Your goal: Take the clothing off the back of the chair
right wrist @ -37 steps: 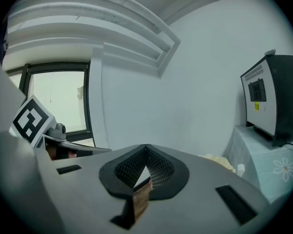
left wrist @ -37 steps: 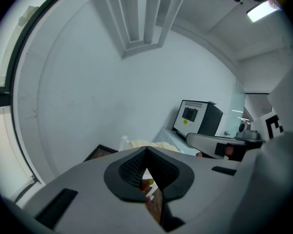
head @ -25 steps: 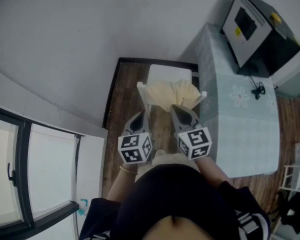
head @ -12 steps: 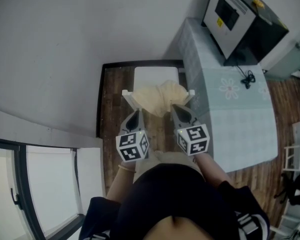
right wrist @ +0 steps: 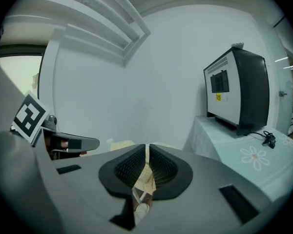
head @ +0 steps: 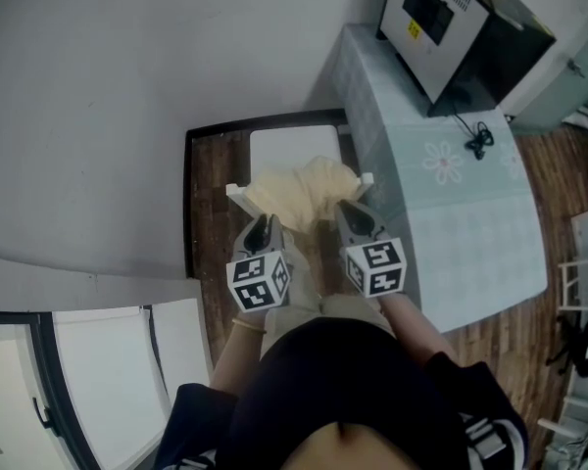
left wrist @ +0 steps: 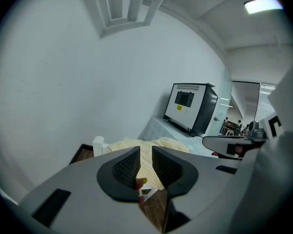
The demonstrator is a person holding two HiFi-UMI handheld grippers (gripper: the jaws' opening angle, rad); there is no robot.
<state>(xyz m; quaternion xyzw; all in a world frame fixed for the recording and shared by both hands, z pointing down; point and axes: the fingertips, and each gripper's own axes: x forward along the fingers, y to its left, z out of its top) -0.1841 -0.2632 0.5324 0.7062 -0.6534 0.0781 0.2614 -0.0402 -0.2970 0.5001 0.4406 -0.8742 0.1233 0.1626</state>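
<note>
Clothing (head: 299,189): a pale yellow garment, being carried bunched over the top rail of the chair (head: 289,145), not yet lifted. Its long axis is being laid along the rail, left to right across the head view.

Table (head: 441,213): being covered by a light cloth, standing just to the right of the chair and bearing a dark box-like appliance (head: 451,27).

Chair: white, being faced from behind; the seat is being seen beyond the garment.

Left gripper (head: 262,228): being held just short of the garment's left part. Its jaws have just been opening and are being kept slightly apart, with nothing between them; the fabric is being seen ahead through the gap (left wrist: 145,152).

Right gripper (head: 351,211): being held with jaws closed together on nothing visible (right wrist: 147,150), its tip at the garment's right part.

The garment is lying ahead of and slightly below both tips; the right is being judged marginally nearer.
</note>
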